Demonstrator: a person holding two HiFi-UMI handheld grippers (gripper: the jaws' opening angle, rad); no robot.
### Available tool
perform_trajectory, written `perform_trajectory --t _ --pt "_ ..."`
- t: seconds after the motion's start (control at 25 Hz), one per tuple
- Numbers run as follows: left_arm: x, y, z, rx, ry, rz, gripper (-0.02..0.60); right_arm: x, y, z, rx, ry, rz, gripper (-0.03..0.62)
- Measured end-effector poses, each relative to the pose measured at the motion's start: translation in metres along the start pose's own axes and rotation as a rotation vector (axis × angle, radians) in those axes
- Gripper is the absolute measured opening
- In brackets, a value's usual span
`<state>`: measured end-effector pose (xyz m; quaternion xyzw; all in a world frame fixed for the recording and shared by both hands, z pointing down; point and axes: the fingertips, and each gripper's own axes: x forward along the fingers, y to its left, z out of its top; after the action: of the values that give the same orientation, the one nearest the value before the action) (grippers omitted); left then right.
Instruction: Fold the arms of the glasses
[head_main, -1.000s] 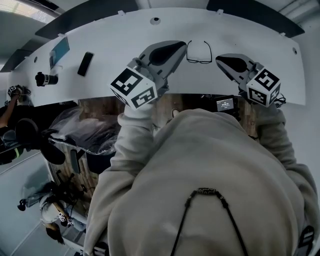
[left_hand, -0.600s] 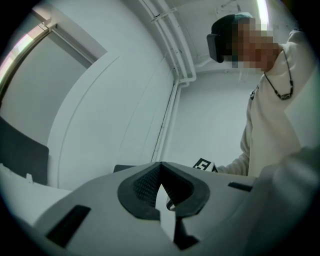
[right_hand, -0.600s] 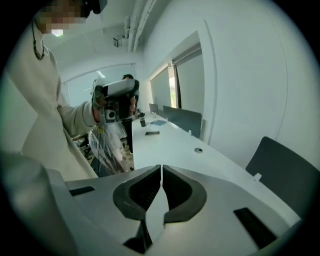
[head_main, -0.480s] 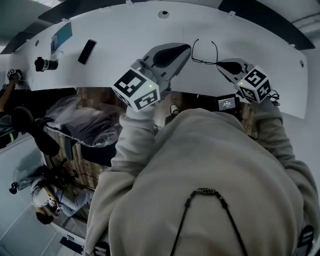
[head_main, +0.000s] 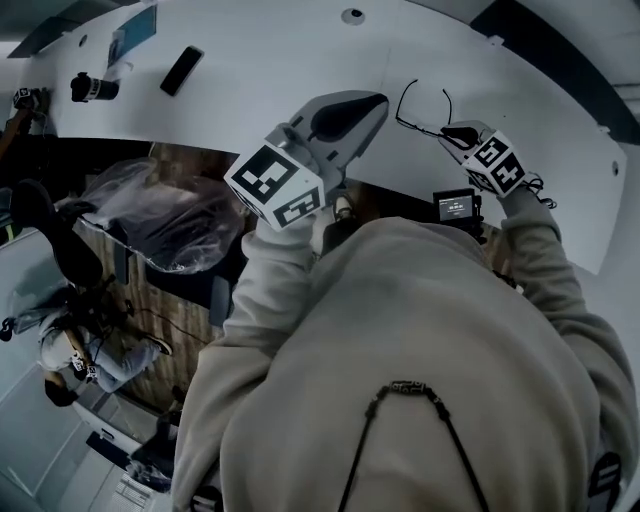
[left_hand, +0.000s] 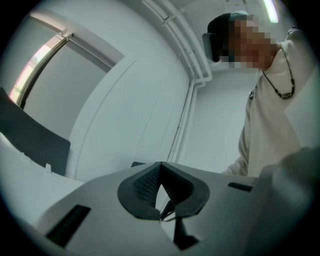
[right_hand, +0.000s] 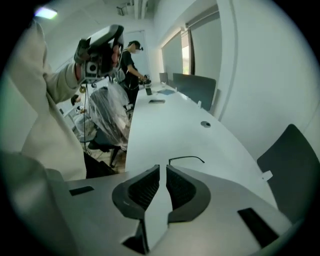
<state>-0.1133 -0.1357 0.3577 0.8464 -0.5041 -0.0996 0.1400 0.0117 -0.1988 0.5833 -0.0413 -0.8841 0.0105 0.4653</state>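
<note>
The black thin-framed glasses (head_main: 402, 108) lie on the white table (head_main: 260, 90) with their arms spread open. My right gripper (head_main: 447, 130) is tilted down at their right end, its jaws shut with nothing between them. In the right gripper view one curved arm of the glasses (right_hand: 187, 159) shows just past the tips of the right gripper (right_hand: 162, 167); the lenses are hidden behind them. My left gripper (head_main: 378, 100) hovers left of the glasses, pointing level, shut and empty. The left gripper view shows only the left gripper (left_hand: 160, 166) against a white wall.
A black phone (head_main: 185, 70), a small black camera-like object (head_main: 90, 88) and a blue-faced item (head_main: 130, 42) lie at the table's far left. A round grommet (head_main: 352, 16) sits beyond the glasses. Dark chairs (right_hand: 292, 150) stand behind the table. A plastic-covered chair (head_main: 170, 225) stands below its near edge.
My right gripper has dropped and tilted down toward the right end of the glasses. The left gripper sank a little. The glasses have not moved on the table.
</note>
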Motion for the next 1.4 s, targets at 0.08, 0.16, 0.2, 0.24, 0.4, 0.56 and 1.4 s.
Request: perform_trajectory --t 0.08,0.16,0.2,0.24,0.4,0.56,1.4 --pt "-0.005 0.007 -0.003 -0.017 -0.004 0.036 0.005 0.011 -0.001 -0.009 -0.029 0.035 0.016 0.023" --pt "-0.011 0.011 -0.006 -0.033 -0.005 0.068 0.005 0.019 -0.002 -0.010 -0.021 0.029 0.035 0.023" --pt "-0.013 0.012 -0.009 -0.041 -0.003 0.083 0.005 0.022 -0.004 -0.010 -0.016 0.025 0.041 0.023" --pt "-0.016 0.013 -0.011 -0.045 0.002 0.094 0.005 0.025 -0.005 -0.009 -0.019 0.027 0.045 0.025" --pt "-0.026 0.014 -0.020 -0.073 0.006 0.144 0.005 0.043 -0.007 -0.023 -0.063 0.101 0.094 0.133" --pt "-0.041 0.018 -0.028 -0.098 0.001 0.202 0.005 0.067 -0.010 -0.040 -0.142 0.173 0.096 0.137" --pt "-0.063 0.016 -0.051 -0.084 0.086 0.336 0.005 0.143 -0.026 -0.078 -0.219 0.391 0.054 0.146"
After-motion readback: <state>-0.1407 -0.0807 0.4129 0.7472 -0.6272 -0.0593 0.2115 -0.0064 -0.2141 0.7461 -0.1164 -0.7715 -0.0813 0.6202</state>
